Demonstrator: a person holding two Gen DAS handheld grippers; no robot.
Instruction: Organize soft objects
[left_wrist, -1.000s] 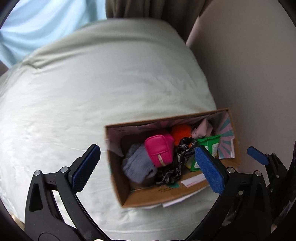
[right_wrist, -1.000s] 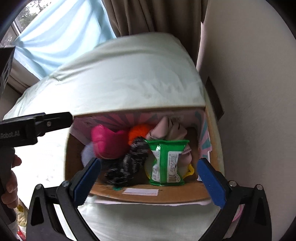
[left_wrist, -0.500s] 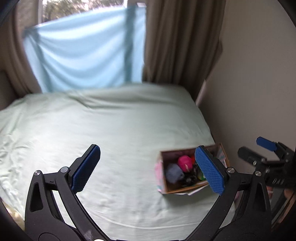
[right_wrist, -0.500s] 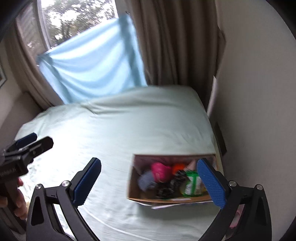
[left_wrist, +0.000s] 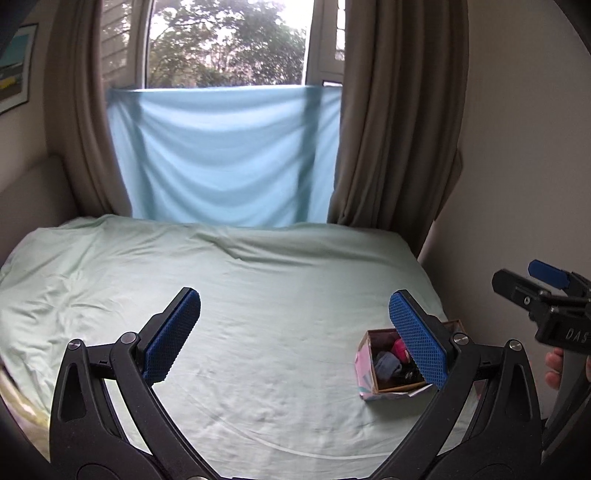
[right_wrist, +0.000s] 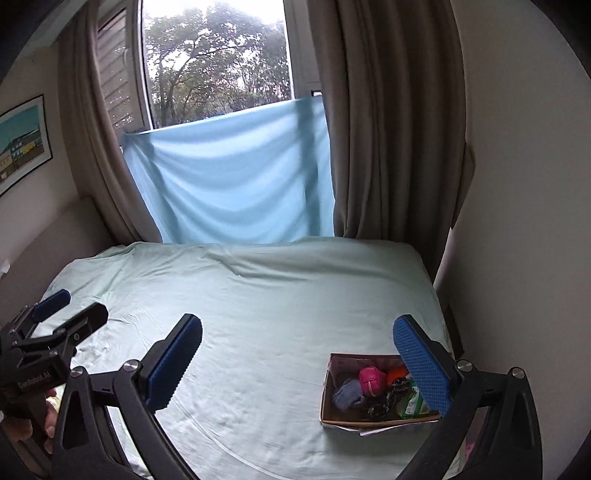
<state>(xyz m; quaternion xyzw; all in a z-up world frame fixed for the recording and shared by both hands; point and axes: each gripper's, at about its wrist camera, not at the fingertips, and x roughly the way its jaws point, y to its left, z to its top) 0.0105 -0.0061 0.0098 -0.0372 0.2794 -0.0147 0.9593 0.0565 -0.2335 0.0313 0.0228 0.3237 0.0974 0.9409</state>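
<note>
A cardboard box (right_wrist: 327, 397) sits on the bed's near right corner, also seen in the left wrist view (left_wrist: 365, 365). It holds a pink pouch (right_wrist: 370, 380), a grey-blue sock (right_wrist: 347, 395), an orange ball (right_wrist: 396, 373), a black patterned cloth (right_wrist: 393, 397) and a green packet (right_wrist: 412, 404). My left gripper (left_wrist: 295, 339) is open and empty, high above the bed. My right gripper (right_wrist: 299, 365) is open and empty, above and in front of the box; its right finger (right_wrist: 421, 365) hides part of the box.
The pale green bed sheet (left_wrist: 221, 295) fills the middle. A blue cloth (left_wrist: 221, 155) hangs over the window, with brown curtains (left_wrist: 399, 129) beside it. A wall (right_wrist: 517, 221) runs close along the bed's right side. A framed picture (right_wrist: 22, 144) hangs at left.
Both grippers have pulled up and back from close above the box, so the whole bed and window now show. Both stayed open and empty.
</note>
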